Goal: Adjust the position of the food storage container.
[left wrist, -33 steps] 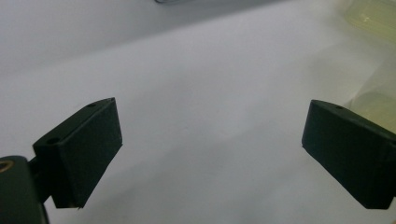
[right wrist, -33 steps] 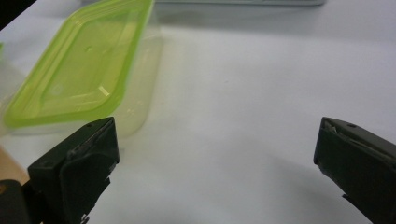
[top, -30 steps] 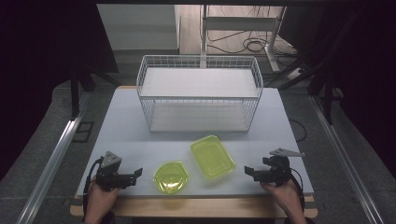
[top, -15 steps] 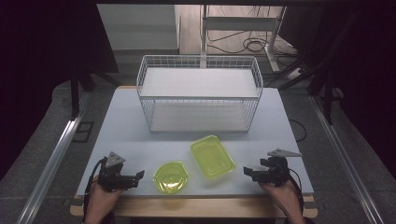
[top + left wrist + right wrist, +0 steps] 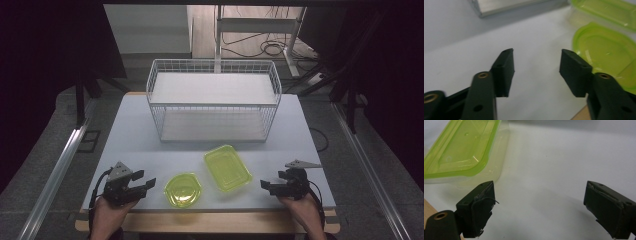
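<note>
Since the earlier frame: lifting slightly, left gripper (image 5: 145,184), jaws narrowing yet gripping nothing. Sitting just beyond its tips, toward table centre: round green container (image 5: 183,189). Waiting released, right gripper (image 5: 266,186), nearer rectangular green container (image 5: 227,167), long axis running away-and-left.

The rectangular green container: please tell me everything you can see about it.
The rectangular green container is a shallow box of clear plastic, as it looks, closed by a translucent lime-green lid with rounded corners and a raised rim. It lies flat on the white table, turned at a slant, in front of the wire basket and beside the round green container, apart from it. Nothing touches it; the right gripper stands open beside it.
</note>
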Tool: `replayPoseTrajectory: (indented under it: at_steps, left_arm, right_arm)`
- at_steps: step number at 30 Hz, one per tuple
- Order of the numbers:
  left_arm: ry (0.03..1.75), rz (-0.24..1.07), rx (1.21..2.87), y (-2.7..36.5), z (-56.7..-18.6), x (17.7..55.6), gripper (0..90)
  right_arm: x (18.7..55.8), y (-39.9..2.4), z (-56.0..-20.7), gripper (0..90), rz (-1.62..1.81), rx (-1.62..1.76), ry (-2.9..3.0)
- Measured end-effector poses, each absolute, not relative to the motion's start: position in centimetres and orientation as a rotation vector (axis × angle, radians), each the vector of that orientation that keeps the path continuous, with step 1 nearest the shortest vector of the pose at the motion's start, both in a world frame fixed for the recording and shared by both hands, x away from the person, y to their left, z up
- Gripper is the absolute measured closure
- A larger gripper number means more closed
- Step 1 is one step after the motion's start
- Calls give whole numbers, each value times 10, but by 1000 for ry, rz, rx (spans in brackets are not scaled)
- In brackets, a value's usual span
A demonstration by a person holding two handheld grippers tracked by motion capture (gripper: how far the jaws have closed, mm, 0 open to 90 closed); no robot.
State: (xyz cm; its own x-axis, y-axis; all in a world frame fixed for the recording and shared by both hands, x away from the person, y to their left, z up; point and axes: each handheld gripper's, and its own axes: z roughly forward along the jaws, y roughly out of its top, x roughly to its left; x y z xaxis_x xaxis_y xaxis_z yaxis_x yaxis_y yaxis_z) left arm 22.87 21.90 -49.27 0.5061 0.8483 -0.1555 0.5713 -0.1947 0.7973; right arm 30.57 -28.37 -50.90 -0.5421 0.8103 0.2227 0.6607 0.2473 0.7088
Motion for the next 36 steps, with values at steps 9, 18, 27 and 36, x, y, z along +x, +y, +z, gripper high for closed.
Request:
replayPoseTrajectory:
  at_steps: [9, 18, 27, 36]
  left_arm:
    - [1018, 310, 1926, 181, -473, 218, 809]
    - [883, 234, 2005, 141, -473, 215, 899]
    - [823, 196, 2067, 105, -477, 212, 900]
    - [849, 209, 2126, 78, -490, 218, 899]
  right_arm:
    - [305, -285, -507, 112, 1169, 1362, 2313]
    - [303, -283, -506, 115, 1143, 1319, 2320]
    - [304, -283, -506, 119, 1123, 1310, 2334]
    - [304, -282, -507, 120, 1110, 1303, 2342]
